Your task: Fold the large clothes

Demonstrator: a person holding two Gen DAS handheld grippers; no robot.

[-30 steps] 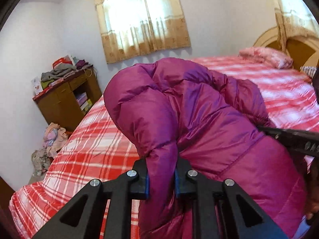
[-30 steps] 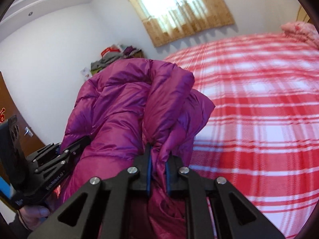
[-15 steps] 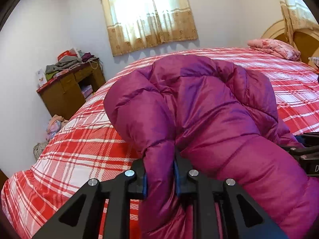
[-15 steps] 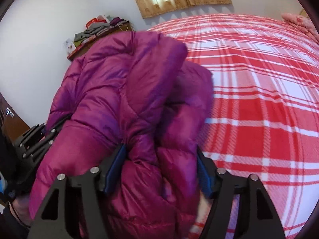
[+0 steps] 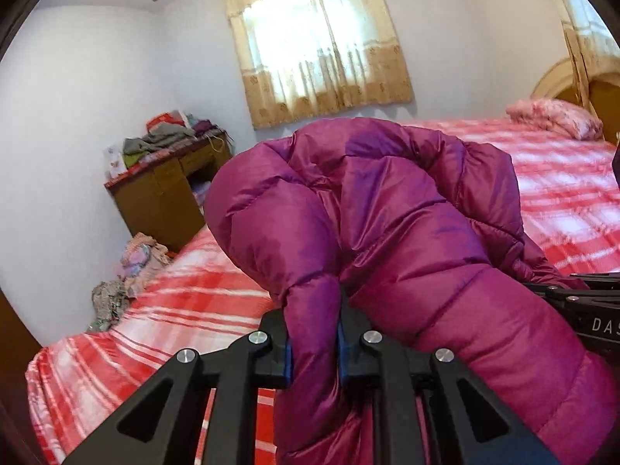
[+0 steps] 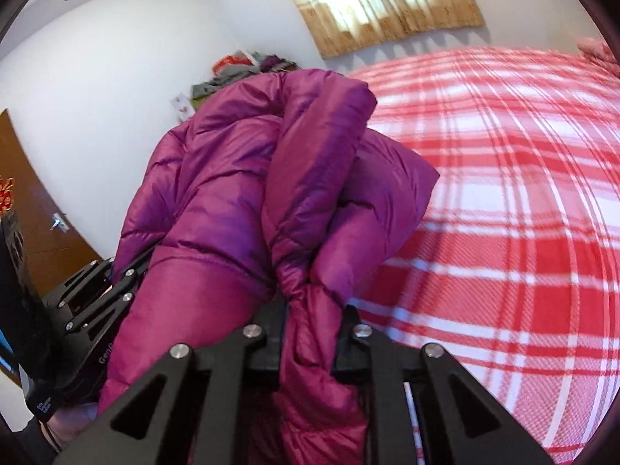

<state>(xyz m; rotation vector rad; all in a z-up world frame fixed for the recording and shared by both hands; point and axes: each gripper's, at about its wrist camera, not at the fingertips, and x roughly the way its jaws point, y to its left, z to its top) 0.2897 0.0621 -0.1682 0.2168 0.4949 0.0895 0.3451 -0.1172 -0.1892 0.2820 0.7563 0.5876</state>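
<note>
A magenta puffer jacket [image 5: 407, 224] is bunched and held up over the red plaid bed [image 5: 186, 302]. My left gripper [image 5: 313, 343] is shut on a fold of the jacket. In the right wrist view the same jacket [image 6: 240, 193] fills the left half, and my right gripper [image 6: 312, 345] is shut on another bunched fold. The right gripper's body shows at the right edge of the left wrist view [image 5: 589, 302]; the left gripper's body shows at the left of the right wrist view [image 6: 85, 302]. The jacket's lower part is hidden.
A wooden cabinet [image 5: 162, 197] piled with clothes stands against the left wall, with a clothes heap [image 5: 131, 271] on the floor beside the bed. A pink pillow [image 5: 554, 116] and headboard lie at the far right. A curtained window [image 5: 321, 46] is behind. The plaid bed [image 6: 503, 193] spreads right.
My right gripper opened wide around the jacket half a second ago and has shut on a fold again. Both grippers have lifted the jacket a little; the left grip is unchanged.
</note>
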